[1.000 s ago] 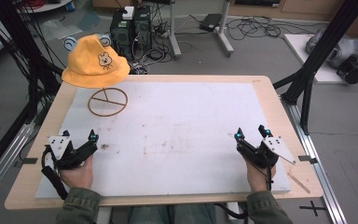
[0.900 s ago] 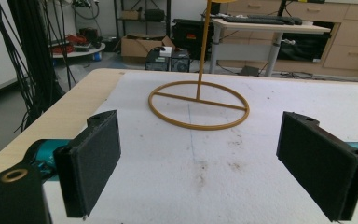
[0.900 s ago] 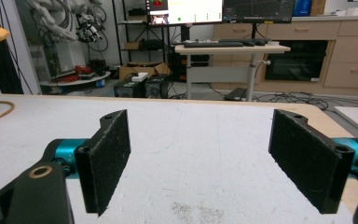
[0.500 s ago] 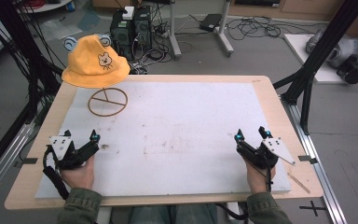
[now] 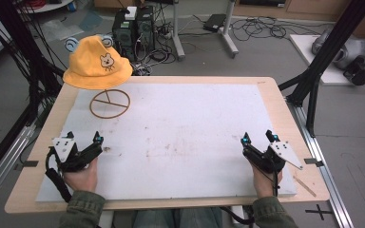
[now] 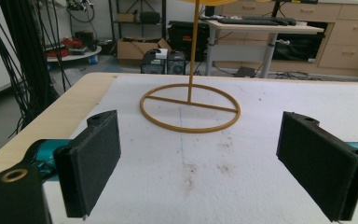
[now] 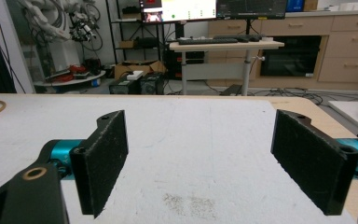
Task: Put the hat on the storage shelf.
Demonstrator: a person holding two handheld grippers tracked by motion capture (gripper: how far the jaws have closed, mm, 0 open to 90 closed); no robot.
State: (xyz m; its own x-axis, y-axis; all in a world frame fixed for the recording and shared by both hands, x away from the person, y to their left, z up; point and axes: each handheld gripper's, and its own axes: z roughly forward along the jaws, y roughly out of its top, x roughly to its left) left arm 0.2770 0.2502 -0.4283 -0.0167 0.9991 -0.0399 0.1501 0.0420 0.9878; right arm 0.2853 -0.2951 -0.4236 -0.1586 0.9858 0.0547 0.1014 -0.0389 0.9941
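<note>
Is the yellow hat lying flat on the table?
No, the yellow hat sits up on a thin stand whose ring base rests on the white table top.

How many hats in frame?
1. The yellow hat sits atop a stand at the table's far-left corner, ahead of the left gripper. None elsewhere on the table.

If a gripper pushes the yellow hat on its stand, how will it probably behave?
The yellow hat looks like soft cloth, so it would probably dent and slide rather than resist. Its stand is a thin pole on a flat ring, top-loaded by the hat, so a high push may tip it. Both seem light.
</note>
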